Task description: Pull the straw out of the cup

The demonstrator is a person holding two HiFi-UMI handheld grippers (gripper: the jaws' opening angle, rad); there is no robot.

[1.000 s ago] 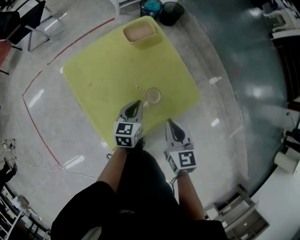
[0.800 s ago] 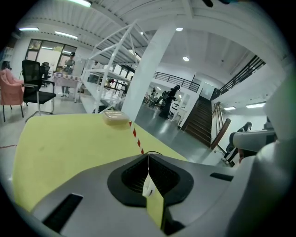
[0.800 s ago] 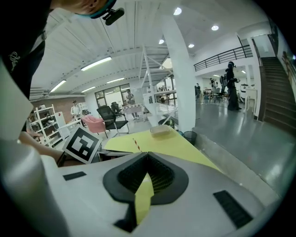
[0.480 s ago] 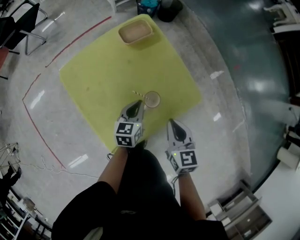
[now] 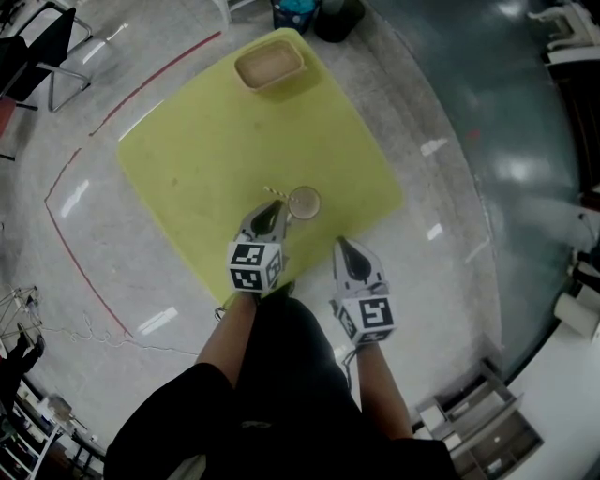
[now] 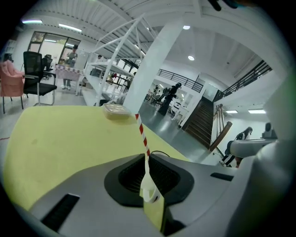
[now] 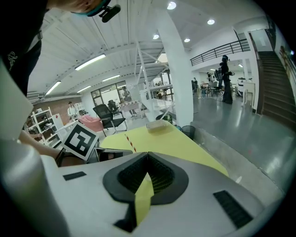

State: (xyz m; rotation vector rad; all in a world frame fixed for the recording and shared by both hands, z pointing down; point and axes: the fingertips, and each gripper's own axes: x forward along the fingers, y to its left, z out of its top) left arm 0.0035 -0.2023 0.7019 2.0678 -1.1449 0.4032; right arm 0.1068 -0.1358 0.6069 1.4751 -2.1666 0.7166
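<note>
A clear cup [image 5: 305, 201] stands on the yellow table [image 5: 206, 141] near its front edge. A red-and-white striped straw [image 5: 274, 192] leans out to the cup's left. My left gripper [image 5: 275, 206] sits just left of the cup, shut on the straw. In the left gripper view the straw [image 6: 142, 132] rises from between the closed jaws of the left gripper [image 6: 147, 155], and its white lower end curls below them. My right gripper [image 5: 340, 244] hangs at the table's front edge, right of the cup, shut and empty. The right gripper view shows the right gripper [image 7: 148, 153] with the straw [image 7: 129, 142] ahead to its left.
A shallow beige container [image 5: 270, 66] sits at the table's far corner. Two dark bins [image 5: 319, 14] stand on the floor beyond it. A black chair [image 5: 47, 47] is at the upper left. Red tape lines [image 5: 75, 253] mark the floor left of the table.
Both grippers have sunk slightly toward the table, and the view has shifted a little. The left gripper keeps its hold on the straw beside the cup.
</note>
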